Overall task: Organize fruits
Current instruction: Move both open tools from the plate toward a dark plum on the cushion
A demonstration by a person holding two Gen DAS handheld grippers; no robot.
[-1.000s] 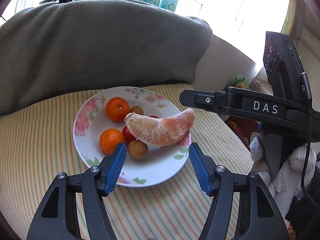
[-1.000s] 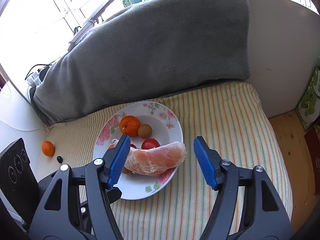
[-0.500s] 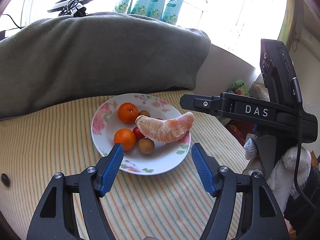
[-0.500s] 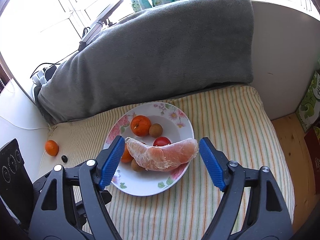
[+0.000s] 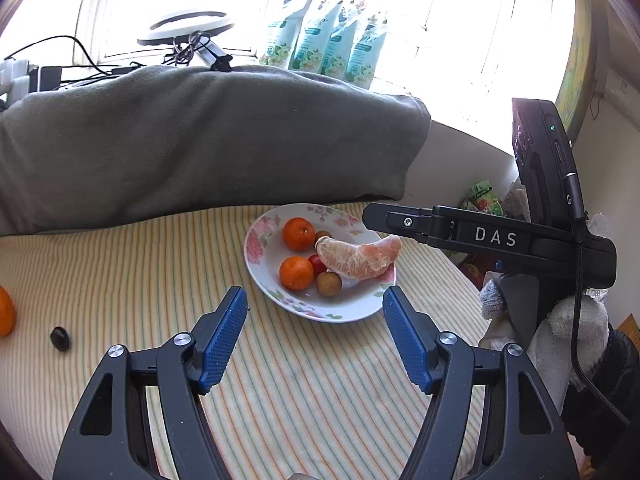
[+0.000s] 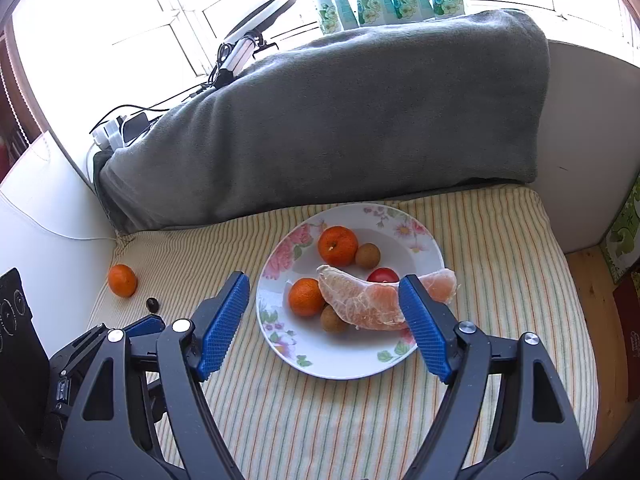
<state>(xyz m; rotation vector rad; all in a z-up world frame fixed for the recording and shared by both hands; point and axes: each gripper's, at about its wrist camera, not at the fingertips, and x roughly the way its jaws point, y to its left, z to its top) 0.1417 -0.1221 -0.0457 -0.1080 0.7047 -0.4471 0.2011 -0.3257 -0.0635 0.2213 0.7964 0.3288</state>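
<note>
nearest, the left claw [image 5: 314, 346] and the right claw [image 6: 324, 320] both gape wide, holding nothing, above the striped cushion [image 6: 500, 240]. just beyond sits the floral plate [image 6: 344, 364] with the other fruit. far left, near the cushion's edge, lie a loose mandarin [image 6: 122, 280] and a small dark fruit [image 6: 152, 303], just beside each other. the mandarin looks light, round and soft-skinned, so it may roll; a gentle grip across its middle seems best.
</note>
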